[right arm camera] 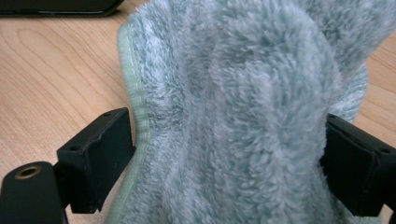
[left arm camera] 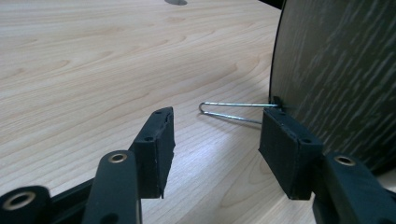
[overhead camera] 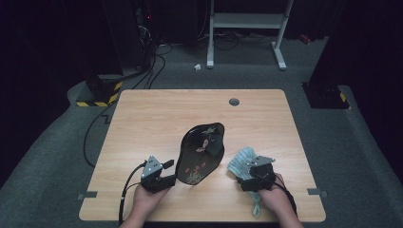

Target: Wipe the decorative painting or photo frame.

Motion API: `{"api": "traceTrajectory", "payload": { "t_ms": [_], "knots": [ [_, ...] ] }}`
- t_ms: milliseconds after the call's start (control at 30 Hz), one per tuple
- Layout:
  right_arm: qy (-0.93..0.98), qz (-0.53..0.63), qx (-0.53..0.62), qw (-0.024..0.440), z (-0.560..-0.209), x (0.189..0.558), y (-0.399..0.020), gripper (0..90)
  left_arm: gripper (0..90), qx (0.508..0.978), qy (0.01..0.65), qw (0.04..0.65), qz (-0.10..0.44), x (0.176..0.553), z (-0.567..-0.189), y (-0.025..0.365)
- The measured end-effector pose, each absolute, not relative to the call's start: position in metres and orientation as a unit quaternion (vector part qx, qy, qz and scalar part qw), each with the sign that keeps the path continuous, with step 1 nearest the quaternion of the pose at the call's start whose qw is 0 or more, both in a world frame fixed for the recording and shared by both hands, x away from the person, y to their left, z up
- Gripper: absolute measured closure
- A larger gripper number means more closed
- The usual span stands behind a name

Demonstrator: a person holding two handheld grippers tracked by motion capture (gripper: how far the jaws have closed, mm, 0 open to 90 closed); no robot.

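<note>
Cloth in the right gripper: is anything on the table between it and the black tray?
Nothing visible. The cloth bunches between the right gripper jaws, and only bare table separates it from the black tray beside it. The left gripper sits on the tray's far side.

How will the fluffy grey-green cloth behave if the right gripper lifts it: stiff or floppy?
Probably floppy: the cloth lies bunched in soft folds between the jaws of the right gripper. It looks light, since its thick pile seems airy. It should hardly slip, because the fuzzy surface gives the pads something to catch, though a loose end trailing past the hand may dangle.
</note>
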State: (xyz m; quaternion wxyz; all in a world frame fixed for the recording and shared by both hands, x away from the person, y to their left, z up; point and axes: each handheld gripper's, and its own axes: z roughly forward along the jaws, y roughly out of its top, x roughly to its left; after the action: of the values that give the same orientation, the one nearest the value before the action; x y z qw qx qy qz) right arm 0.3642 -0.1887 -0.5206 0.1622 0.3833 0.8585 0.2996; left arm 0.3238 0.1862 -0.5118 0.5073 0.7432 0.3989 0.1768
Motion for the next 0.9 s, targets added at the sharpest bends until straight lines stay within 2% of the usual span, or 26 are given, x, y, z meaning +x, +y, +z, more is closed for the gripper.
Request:
{"api": "traceTrajectory", "payload": {
  "t_ms": [167,333,900],
  "knots": [
    [0.858,0.296,0.384,0.172,-0.522,0.363,-0.187,9.4,44.7,0.746,0.39,0.511,0.176,0.32,-0.511,0.182],
    [0.85,0.311,0.393,0.162,-0.52,0.365,-0.191,13.0,44.6,0.753,0.378,0.509,0.173,0.316,-0.512,0.177],
    [0.84,0.34,0.398,0.145,-0.516,0.363,-0.197,16.6,43.6,0.777,0.337,0.505,0.164,0.299,-0.512,0.148]
  ]
}}
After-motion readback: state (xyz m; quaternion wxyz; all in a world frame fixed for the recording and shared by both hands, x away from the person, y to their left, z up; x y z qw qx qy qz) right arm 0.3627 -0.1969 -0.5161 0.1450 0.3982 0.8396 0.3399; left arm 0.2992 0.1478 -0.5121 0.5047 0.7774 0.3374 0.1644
